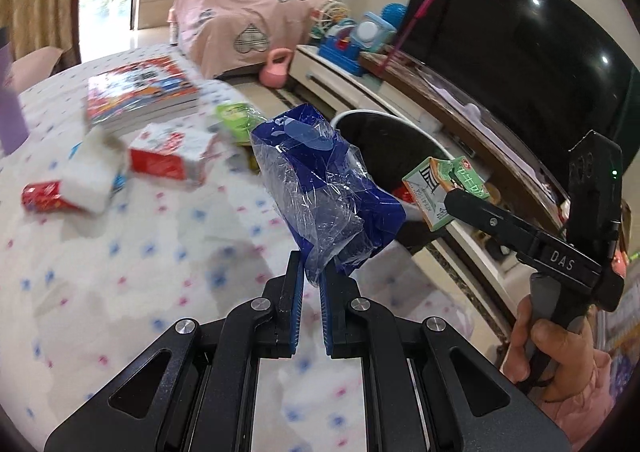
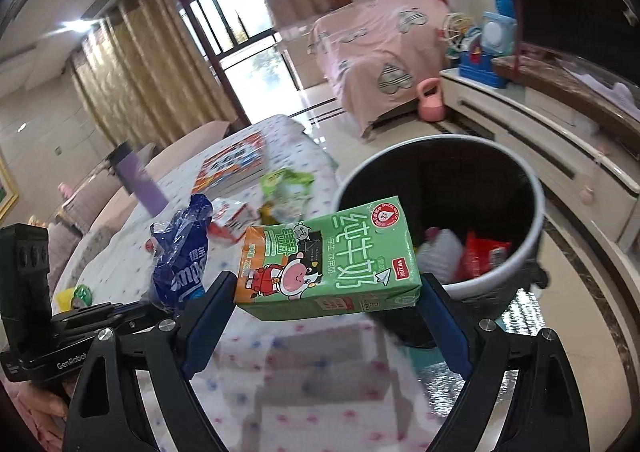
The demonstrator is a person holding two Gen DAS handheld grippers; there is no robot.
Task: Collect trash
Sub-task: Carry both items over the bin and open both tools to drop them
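Note:
My left gripper is shut on a crumpled blue plastic wrapper and holds it above the table's far edge, near the bin. The wrapper also shows in the right wrist view. My right gripper is shut on a green milk carton, held lying sideways just before the white-rimmed bin. The bin holds red and white trash. In the left wrist view the carton sits in the right gripper over the bin's side.
On the dotted tablecloth lie red-white tissue packs, a green packet, books and a purple cup. A TV on a low cabinet stands behind the bin. A pink-covered sofa is farther back.

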